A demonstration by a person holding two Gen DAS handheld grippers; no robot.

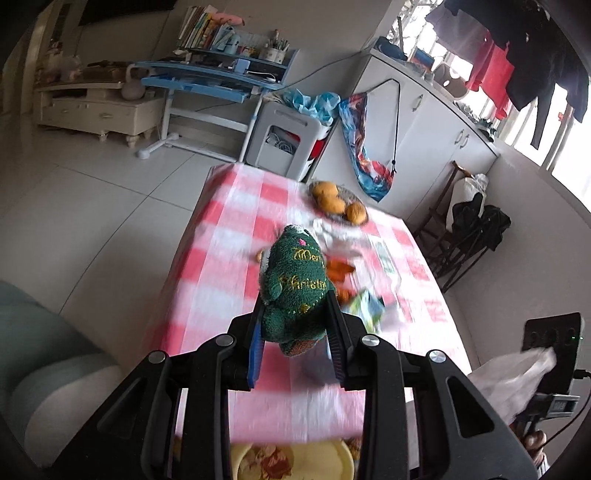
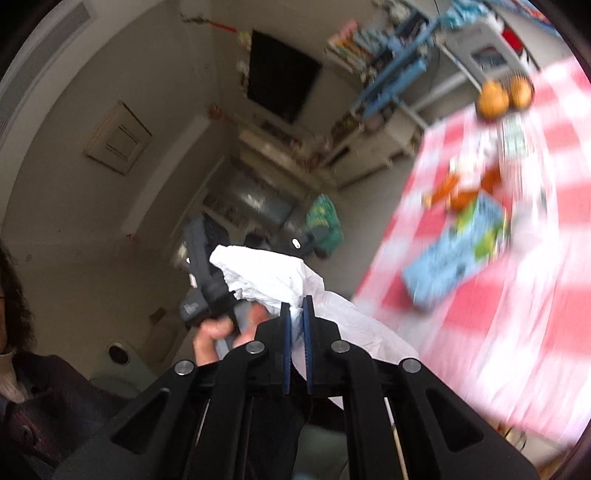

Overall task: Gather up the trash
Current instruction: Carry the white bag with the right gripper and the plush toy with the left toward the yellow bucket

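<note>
Trash is only partly gathered. Left gripper [image 1: 295, 325] clamps a green Christmas cloth [image 1: 297, 284] above the checked table [image 1: 221, 258], where peels [image 1: 338, 273] and a blue carton [image 2: 458, 247] remain. Right gripper [image 2: 296, 321] pinches a white plastic bag [image 2: 266, 273], beside the table.

Pale glossy floor tiles [image 1: 92, 184] spread left of the fingers, running back to a cream TV cabinet [image 1: 96, 107] against the far wall. Straight beyond the fingers, past the tabletop [image 1: 221, 229] with its pink-and-white check cloth, a blue-and-white study desk [image 1: 210, 79] carries a leaning row of books [image 1: 201, 27]. To the fingers' right, white cupboards [image 1: 424, 122] line up under bright windows [image 1: 561, 122], where dark and red clothes [image 1: 517, 55] hang drying. A dark folding chair [image 1: 458, 236] stands beside them.
</note>
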